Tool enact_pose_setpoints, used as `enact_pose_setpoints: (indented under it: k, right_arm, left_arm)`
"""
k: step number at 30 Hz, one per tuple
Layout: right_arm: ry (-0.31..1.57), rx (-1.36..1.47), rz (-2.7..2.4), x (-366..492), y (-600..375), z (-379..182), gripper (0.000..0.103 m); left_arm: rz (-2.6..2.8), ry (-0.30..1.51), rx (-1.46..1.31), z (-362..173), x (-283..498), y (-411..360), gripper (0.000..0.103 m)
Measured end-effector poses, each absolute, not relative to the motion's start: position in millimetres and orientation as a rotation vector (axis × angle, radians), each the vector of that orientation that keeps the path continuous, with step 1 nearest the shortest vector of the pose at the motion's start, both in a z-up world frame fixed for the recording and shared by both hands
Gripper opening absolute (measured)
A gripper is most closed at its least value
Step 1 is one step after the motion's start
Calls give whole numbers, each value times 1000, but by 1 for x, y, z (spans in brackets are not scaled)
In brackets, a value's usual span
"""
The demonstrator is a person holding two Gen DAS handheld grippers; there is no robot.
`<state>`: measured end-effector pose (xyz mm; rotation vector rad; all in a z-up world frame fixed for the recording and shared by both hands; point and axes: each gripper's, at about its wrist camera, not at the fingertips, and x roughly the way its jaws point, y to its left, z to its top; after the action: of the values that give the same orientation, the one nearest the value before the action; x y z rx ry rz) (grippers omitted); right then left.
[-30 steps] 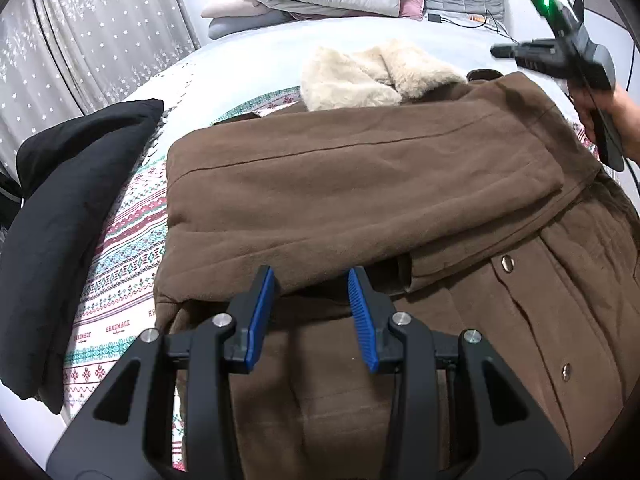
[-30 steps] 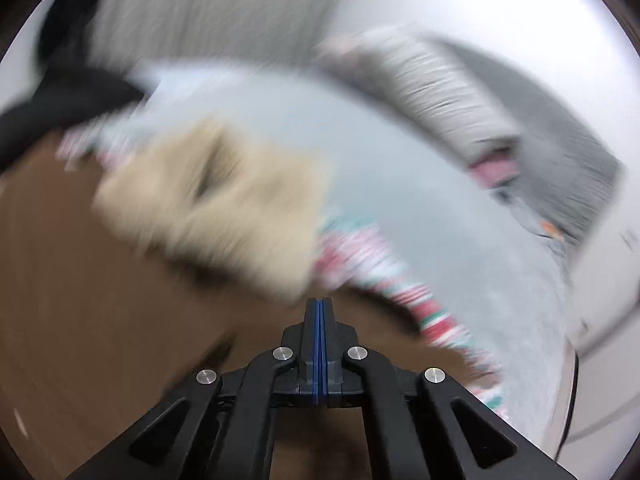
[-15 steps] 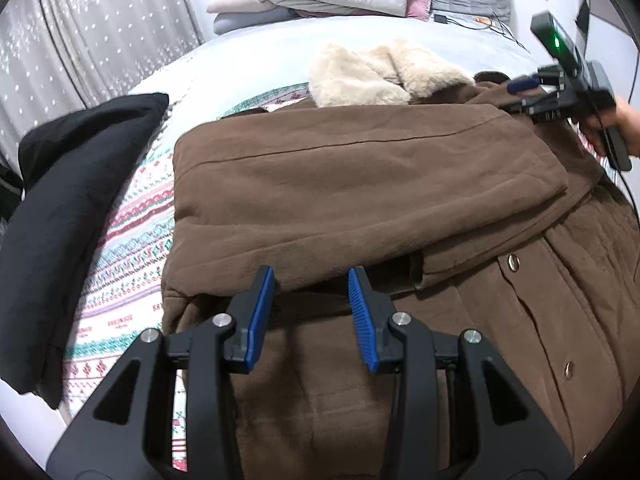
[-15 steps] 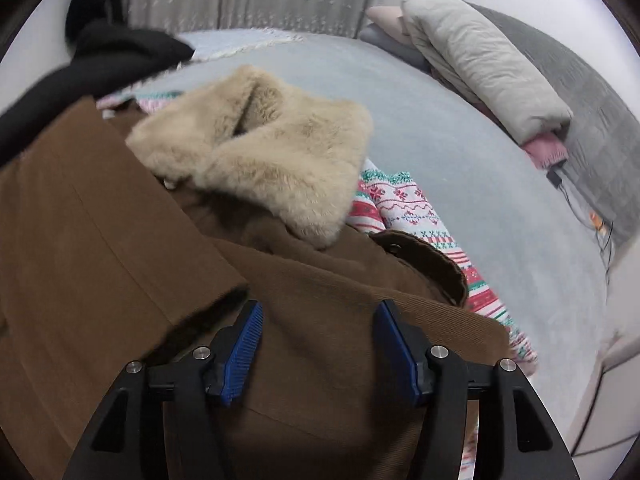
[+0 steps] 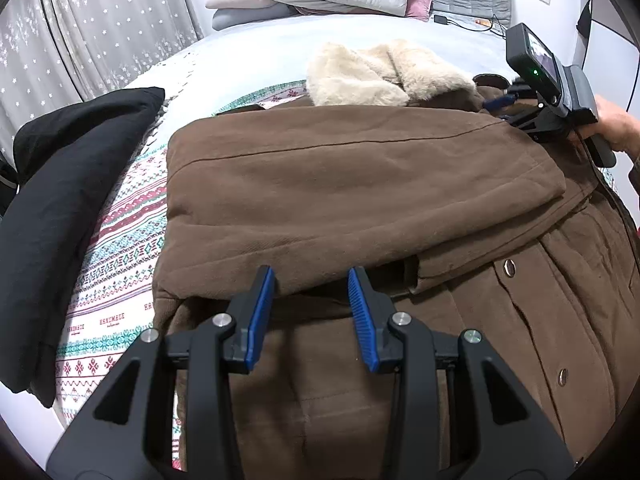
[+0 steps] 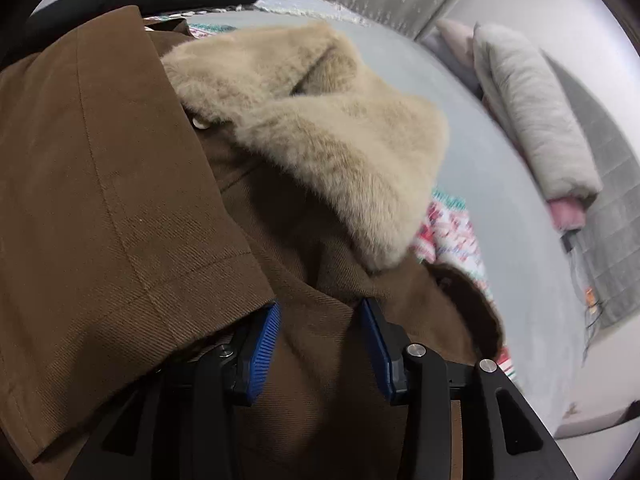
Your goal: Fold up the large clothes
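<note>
Left wrist view: black garment (image 5: 68,200) at nine o'clock, brown coat (image 5: 360,184) centre on the patterned blanket (image 5: 116,264), cream fur collar (image 5: 384,74) at twelve. Left gripper (image 5: 311,312) hovers, jaws spread, nothing between. At two o'clock the right gripper (image 6: 320,344) is closing its jaws around a ridge of coat shoulder fabric, pads not yet pressing.

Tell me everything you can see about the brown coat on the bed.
The brown twill-like coat lies spread on a patterned knit blanket, with a cream fur collar at its far end. One sleeve is folded across the chest; metal snap buttons line the front. The right gripper, its jaws closing, has brown fabric beside the collar between them; the left gripper hovers open over the near part.
</note>
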<state>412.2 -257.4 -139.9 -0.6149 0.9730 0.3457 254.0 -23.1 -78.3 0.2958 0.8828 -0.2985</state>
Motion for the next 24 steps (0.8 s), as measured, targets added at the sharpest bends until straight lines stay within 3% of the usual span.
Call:
enact_pose_setpoints:
  k: [1,2,8,12,15,18,24]
  right_arm:
    - [985,-594,352,414,-258,-141,16]
    - [984,-605,344,413,-258,-144,10]
    - [841,-543,276,398,-268,-127,1]
    - [730,-545,68,404,-280,-104,0]
    - [860,-466,159,416,-289,-120,0]
    - [847,-497,179,404,-286,-126,1]
    - [884,-179,250,384,-314,-91,16]
  left_arm:
    - [-297,881,298,-78,254,-23,41]
    - [-295,880,299,-78,253,-23,41]
    - [-285,881,297,-79,254,-20,40]
    - [-282,880,301,-80,255,-20,41]
    - [-285,880,303,-80,255,-20,40]
    - [-286,878,296,-78,254,-18,40]
    - [-270,887,248,-72,253,-7,40]
